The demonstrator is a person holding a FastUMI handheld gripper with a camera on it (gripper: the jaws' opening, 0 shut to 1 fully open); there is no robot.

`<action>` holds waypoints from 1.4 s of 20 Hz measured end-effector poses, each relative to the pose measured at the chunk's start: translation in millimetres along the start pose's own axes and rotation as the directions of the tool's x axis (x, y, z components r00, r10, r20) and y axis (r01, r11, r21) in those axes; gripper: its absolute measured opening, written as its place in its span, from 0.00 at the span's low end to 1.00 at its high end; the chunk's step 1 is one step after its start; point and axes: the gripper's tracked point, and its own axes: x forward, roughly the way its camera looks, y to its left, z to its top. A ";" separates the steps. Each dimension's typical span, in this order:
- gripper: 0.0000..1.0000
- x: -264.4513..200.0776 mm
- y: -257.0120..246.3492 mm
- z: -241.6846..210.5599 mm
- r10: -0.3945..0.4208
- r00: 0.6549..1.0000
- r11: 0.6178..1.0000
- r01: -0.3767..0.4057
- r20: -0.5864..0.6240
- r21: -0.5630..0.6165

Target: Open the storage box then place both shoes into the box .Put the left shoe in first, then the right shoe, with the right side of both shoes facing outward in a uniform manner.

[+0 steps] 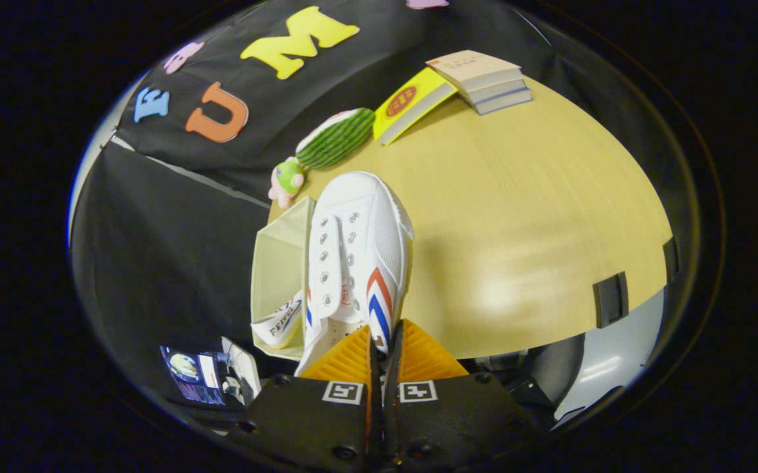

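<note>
Pale wooden worktop (517,217) under the booth's black cloth: the claw (384,351), its orange fingers nearly together, pinches the heel of a white shoe (359,243). The shoe's long axis runs straight ahead from the fingers, toe away, just beside the open storage box (280,263) at the worktop's edge, where another shoe (280,322) seems to lie. Beyond, a plush toy (326,148) and stacked books (484,82).

Fisheye riding the tongs (384,341), facing forward, close over table (536,217)
</note>
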 end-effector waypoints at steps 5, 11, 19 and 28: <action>0.07 15.0 77.3 0.5 0.009 1.000 0.999 -0.010 -0.003 -0.036; 0.07 59.3 118.7 -16.2 -0.020 0.999 0.999 0.019 -0.031 -0.037; 0.07 100.3 110.8 -25.2 -0.090 0.993 0.996 0.091 -0.077 0.013; 0.14 112.9 104.5 -26.5 -0.109 0.991 0.994 0.110 -0.078 0.004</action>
